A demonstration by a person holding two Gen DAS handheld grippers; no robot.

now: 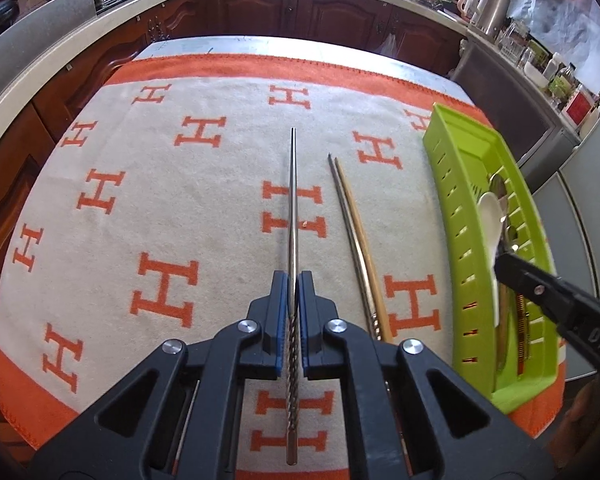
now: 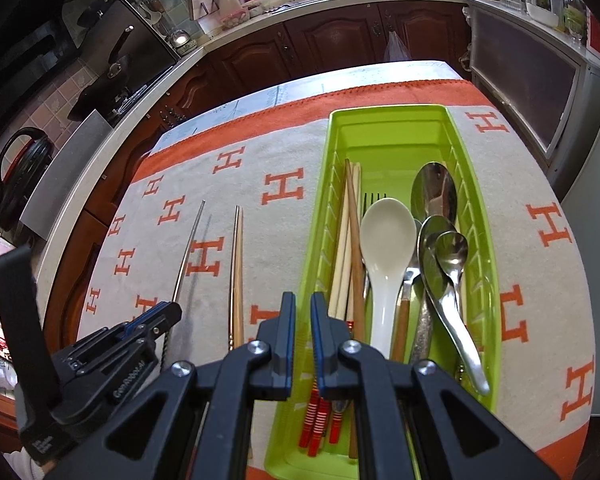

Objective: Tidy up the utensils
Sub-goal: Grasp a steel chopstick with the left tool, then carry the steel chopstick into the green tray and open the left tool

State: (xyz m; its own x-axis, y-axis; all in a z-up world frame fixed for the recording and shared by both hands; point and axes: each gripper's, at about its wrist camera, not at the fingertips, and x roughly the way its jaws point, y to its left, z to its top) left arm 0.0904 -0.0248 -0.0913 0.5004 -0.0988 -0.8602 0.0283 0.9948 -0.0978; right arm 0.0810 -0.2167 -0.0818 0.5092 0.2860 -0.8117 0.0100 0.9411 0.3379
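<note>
The orange-and-grey towel [image 1: 100, 240] covered the table beneath both tongs. The green tray [image 2: 388, 128] lay directly ahead of the right tongs [image 2: 303, 312] and to the right of the left tongs [image 1: 294, 292]; it already held wooden chopsticks [image 2: 354, 240], a white spoon [image 2: 386, 248] and metal spoons [image 2: 448, 264]. The left tongs were pinching a metal chopstick [image 1: 293, 200] at its twisted end, jaws pressed against it, shaft pointing straight ahead and casting a shadow on the towel, so apparently lifted. A loose pair of chopsticks [image 1: 352, 224] lay on the towel just right of the left tongs. The right tongs showed a narrow gap with nothing between the jaws and hovered over the tray's near end. For the step in hand, the grip should probably be kept firm, the chopstick carried rightward, kept parallel to the tray's long axis and lowered beside the chopsticks before release. Both tongs pointed forward, angled down at the table.
</note>
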